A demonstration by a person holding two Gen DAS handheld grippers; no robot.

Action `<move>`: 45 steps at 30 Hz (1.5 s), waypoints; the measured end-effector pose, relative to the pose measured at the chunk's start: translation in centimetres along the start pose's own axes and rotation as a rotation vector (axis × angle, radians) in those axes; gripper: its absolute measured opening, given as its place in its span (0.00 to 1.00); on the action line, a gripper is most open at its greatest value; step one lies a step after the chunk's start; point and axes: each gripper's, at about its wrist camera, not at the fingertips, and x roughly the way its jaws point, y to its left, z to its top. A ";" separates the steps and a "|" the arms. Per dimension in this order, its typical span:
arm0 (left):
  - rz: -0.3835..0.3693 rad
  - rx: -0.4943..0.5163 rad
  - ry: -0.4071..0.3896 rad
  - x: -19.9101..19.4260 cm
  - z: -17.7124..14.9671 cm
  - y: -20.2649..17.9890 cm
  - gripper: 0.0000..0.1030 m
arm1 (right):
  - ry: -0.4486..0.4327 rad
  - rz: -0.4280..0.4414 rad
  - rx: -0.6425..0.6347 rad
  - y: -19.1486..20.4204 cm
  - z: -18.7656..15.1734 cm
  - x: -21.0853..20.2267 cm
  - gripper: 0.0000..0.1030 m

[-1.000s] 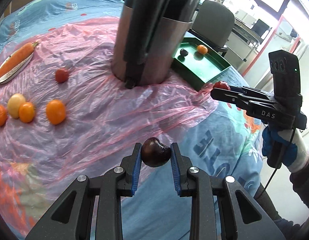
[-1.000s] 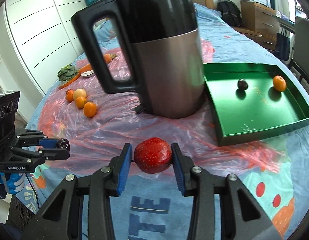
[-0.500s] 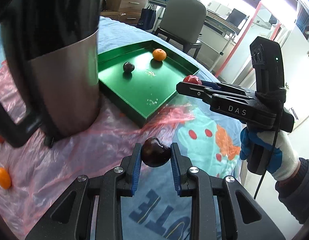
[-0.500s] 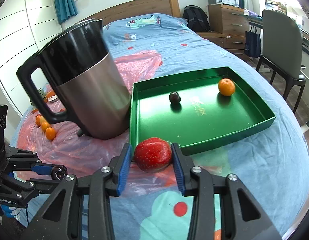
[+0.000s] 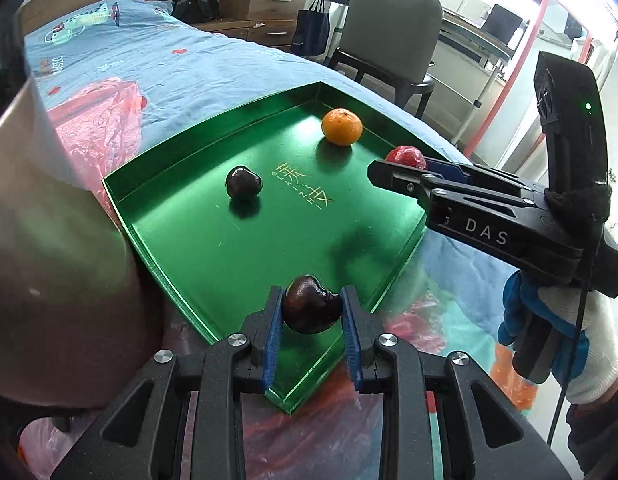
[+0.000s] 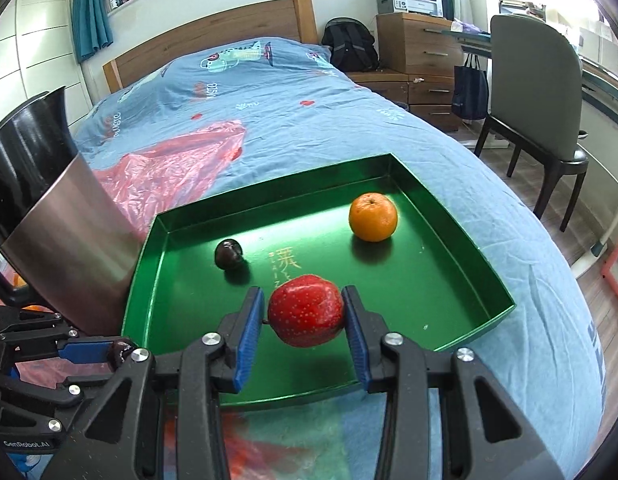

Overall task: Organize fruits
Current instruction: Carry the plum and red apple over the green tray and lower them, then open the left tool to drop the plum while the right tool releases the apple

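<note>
My left gripper (image 5: 311, 310) is shut on a dark plum (image 5: 311, 309) and holds it over the near corner of the green tray (image 5: 213, 256). My right gripper (image 6: 305, 314) is shut on a red speckled fruit (image 6: 305, 310) above the tray's near edge (image 6: 269, 398). In the tray lie a dark plum (image 5: 243, 182) (image 6: 229, 254) and an orange mandarin (image 5: 342, 126) (image 6: 373, 217). The right gripper with its red fruit (image 5: 405, 157) shows over the tray's right side in the left wrist view. The left gripper (image 6: 121, 354) shows at lower left in the right wrist view.
A tall steel and black kettle (image 6: 57, 216) (image 5: 49, 240) stands right beside the tray's left side on pink plastic sheeting (image 6: 169, 176). The blue bedspread (image 6: 269, 92) lies all around. A grey chair (image 6: 537, 92) stands off the bed's right edge.
Both grippers have moved forward over the green tray with their fruits still held. The kettle has slid to the left of both views, and the loose oranges have left view.
</note>
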 end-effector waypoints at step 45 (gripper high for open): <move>0.139 0.003 -0.022 2.9 1.9 -1.1 0.43 | 0.045 -0.103 -0.010 -1.8 -0.2 3.7 0.75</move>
